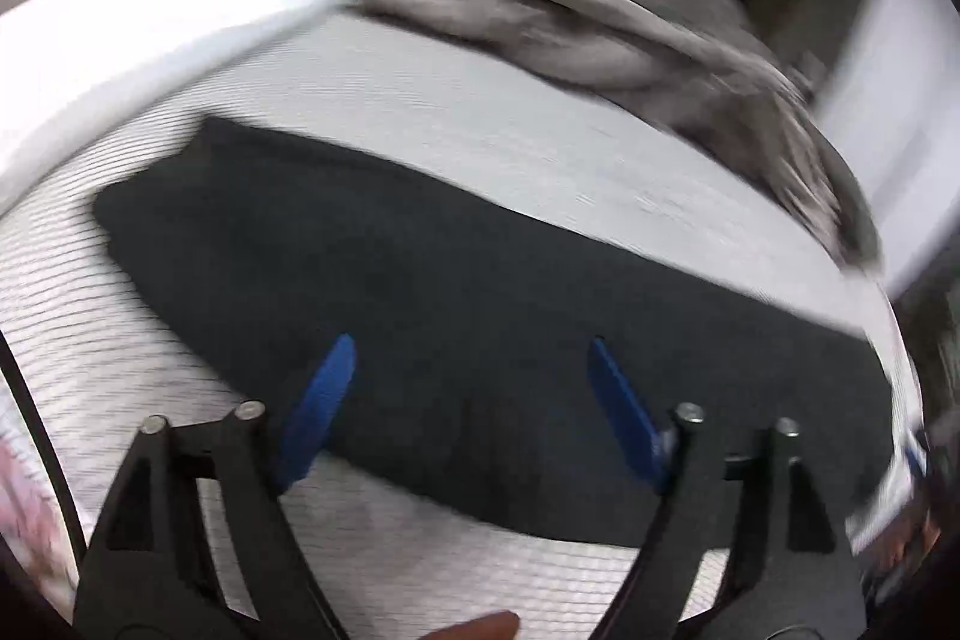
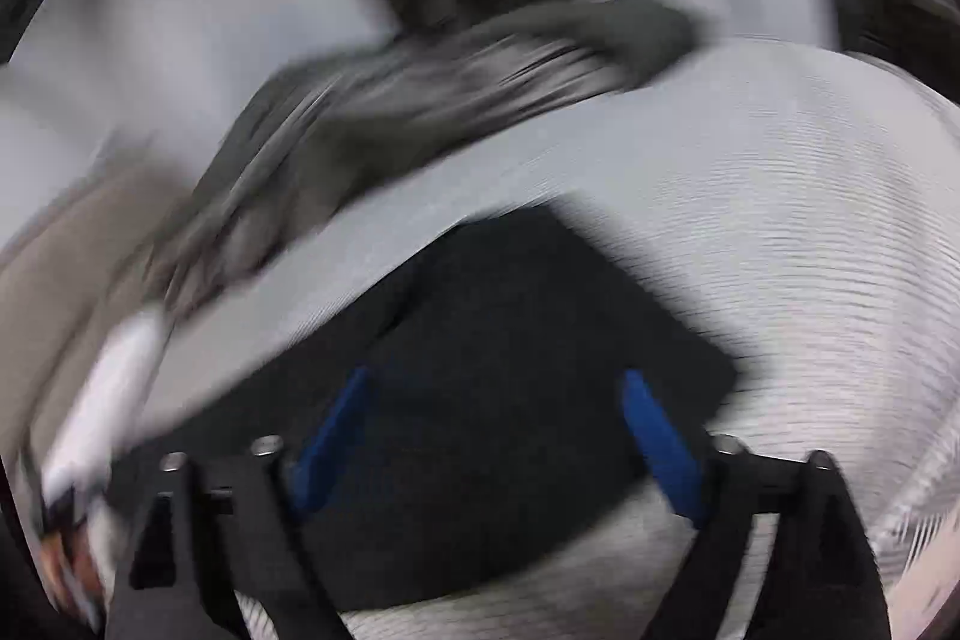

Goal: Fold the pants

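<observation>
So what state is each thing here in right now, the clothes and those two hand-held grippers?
Black pants: folded flat on the striped bedsheet, not gripped.
Grey blanket: crumpled at the far edge.
White pillow: lying on the bed.
Left hand-held gripper: open, empty.
Right hand-held gripper: open, empty.

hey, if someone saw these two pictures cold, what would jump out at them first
The dark pants lie flat as a long band across the striped white bed cover. Close to each camera, blue-padded tools stand wide open over them, holding nothing: left tool, right tool. A rumpled grey blanket is heaped at the far edge.
</observation>
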`<state>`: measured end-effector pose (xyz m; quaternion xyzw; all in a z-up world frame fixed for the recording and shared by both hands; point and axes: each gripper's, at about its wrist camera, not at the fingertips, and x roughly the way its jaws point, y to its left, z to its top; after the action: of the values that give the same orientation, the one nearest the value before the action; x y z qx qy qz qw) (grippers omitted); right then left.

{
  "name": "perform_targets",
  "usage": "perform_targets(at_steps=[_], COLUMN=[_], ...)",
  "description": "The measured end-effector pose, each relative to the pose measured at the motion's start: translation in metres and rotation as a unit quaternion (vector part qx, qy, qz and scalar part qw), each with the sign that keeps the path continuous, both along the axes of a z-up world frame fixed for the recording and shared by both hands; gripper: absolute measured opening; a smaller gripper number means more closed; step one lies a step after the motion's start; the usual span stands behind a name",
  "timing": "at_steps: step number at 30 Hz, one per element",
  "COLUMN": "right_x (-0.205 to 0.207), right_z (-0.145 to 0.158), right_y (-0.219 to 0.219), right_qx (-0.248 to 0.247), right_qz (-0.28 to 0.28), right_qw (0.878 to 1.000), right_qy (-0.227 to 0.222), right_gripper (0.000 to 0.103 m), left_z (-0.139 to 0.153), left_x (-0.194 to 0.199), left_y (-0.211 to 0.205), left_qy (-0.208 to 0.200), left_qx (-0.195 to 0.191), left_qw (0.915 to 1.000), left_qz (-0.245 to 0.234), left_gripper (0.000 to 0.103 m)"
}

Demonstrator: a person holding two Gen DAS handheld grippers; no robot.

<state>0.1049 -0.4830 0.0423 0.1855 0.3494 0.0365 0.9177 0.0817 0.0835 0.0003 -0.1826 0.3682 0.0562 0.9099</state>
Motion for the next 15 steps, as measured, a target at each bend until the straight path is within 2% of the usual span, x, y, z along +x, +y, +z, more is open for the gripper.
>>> perform_targets(at_steps=[1,2,3,5,7,9,12,14,15], right_x=[0.009,0.014,0.018,0.027,0.031,0.034,0.033,0.027,0.028], right_z=[-0.003,-0.005,-0.010,-0.025,-0.040,-0.055,-0.064,-0.063,-0.060], right_y=[0.034,0.059,0.080,0.128,0.158,0.185,0.187,0.161,0.137], right_qx=[-0.026,-0.050,-0.072,-0.120,-0.149,-0.181,-0.237,-0.258,-0.273], right_qz=[0.051,0.080,0.103,0.155,0.185,0.224,0.260,0.244,0.217], right_qw=[0.998,0.995,0.992,0.980,0.969,0.955,0.935,0.933,0.936], right_qy=[0.008,0.014,0.022,0.045,0.060,0.068,0.055,0.055,0.056], right_gripper=[0.091,0.094,0.099,0.099,0.099,0.099,0.099,0.100,0.101], left_z=[0.000,-0.002,-0.006,-0.012,-0.020,-0.032,-0.046,-0.051,-0.051], left_x=[0.005,0.010,0.015,0.019,0.023,0.025,0.026,0.022,0.018], left_y=[-0.019,-0.041,-0.069,-0.107,-0.140,-0.172,-0.193,-0.191,-0.184], left_qy=[0.002,0.004,0.008,0.006,0.010,0.029,0.049,0.054,0.051], left_qx=[0.008,0.020,0.034,0.051,0.061,0.084,0.122,0.134,0.128], left_qw=[0.9997,0.9984,0.9949,0.9899,0.9847,0.9754,0.9660,0.9619,0.9623], left_qz=[-0.024,-0.053,-0.094,-0.133,-0.163,-0.202,-0.223,-0.232,-0.235], left_gripper=[0.083,0.085,0.092,0.102,0.102,0.102,0.102,0.102,0.102])
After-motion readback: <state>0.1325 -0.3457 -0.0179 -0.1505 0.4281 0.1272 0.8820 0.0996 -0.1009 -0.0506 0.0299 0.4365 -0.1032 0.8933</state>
